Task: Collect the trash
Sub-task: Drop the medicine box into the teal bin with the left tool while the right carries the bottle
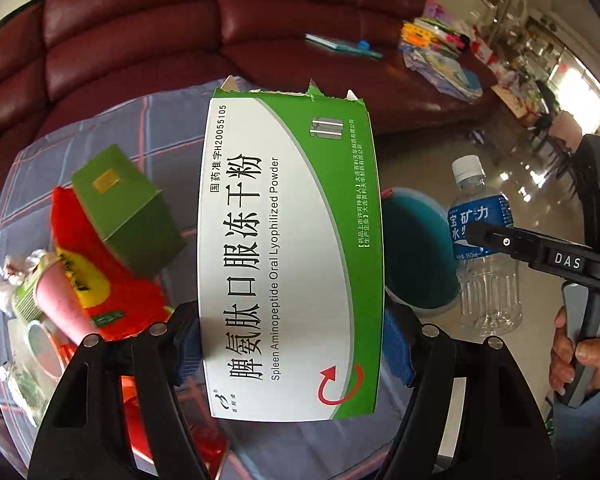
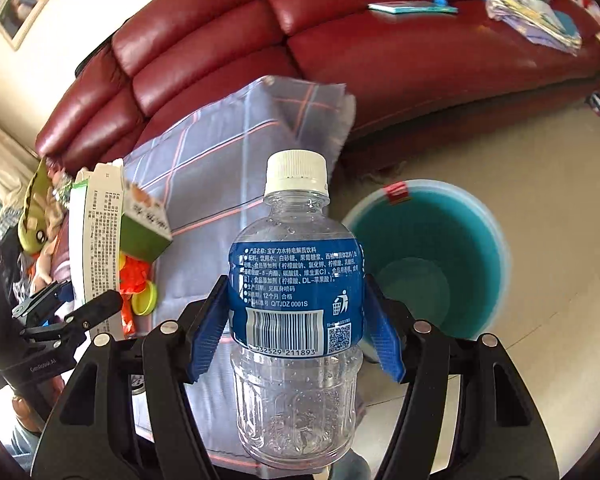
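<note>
My left gripper [image 1: 292,350] is shut on a green and white medicine box [image 1: 288,256] and holds it upright above the checked tablecloth [image 1: 168,132]. My right gripper [image 2: 296,320] is shut on an empty clear plastic bottle [image 2: 296,292] with a blue label and white cap. The bottle also shows in the left wrist view [image 1: 484,240], held to the right of the box, beside the teal bin [image 1: 420,248]. In the right wrist view the bin [image 2: 432,256] stands open on the floor just right of the bottle. The box also shows there [image 2: 98,240] at the left.
More trash lies on the cloth at the left: a green carton [image 1: 128,208], a red wrapper [image 1: 100,264], a pink cup [image 1: 56,300] and crumpled paper [image 1: 8,280]. A dark red leather sofa [image 2: 340,40] stands behind, with books [image 1: 440,56] on it.
</note>
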A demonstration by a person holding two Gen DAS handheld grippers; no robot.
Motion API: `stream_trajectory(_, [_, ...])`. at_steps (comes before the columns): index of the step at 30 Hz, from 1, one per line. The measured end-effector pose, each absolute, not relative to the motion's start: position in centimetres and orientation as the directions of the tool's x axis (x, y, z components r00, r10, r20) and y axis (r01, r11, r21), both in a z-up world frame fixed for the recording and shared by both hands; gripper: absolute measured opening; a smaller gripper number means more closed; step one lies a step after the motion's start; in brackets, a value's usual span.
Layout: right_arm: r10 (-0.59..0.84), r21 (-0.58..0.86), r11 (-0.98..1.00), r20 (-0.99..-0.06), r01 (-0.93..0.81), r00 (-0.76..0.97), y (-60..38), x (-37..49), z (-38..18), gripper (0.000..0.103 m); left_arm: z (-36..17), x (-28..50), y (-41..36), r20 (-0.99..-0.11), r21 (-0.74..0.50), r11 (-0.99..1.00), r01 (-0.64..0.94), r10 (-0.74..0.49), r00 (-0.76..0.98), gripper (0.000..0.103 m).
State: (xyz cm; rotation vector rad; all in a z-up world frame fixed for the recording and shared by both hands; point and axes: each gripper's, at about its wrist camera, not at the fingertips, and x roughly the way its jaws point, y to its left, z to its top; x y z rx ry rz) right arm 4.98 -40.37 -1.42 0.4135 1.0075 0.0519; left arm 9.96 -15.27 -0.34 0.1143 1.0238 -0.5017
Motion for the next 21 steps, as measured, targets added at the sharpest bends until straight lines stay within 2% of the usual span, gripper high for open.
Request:
stream_trajectory(9, [0.122, 0.350, 0.863, -0.845, 0.365, 0.521, -50.8, 3.2, -5.5, 0.062, -5.5, 12.5, -29.2, -0.892, -0.160, 0.778, 0.608, -0.378, 0.249, 0.072])
stream_trajectory(14, [0.124, 0.354, 0.842, -0.861, 0.407, 0.493, -51.8, 4.6, -7.2, 0.062, -9.0, 14.3, -32.7, -0.925, -0.172, 0.769, 0.616, -0.341, 0.168, 0.073])
stream_trajectory(21, [0.135, 0.335, 0.847, -0.886, 0.412, 0.443, -52.0, 7.2, -9.4, 0.062, -12.9, 16.5, -34.2, -0.958, -0.128, 0.788, 0.602, -0.255, 0.129, 0.074])
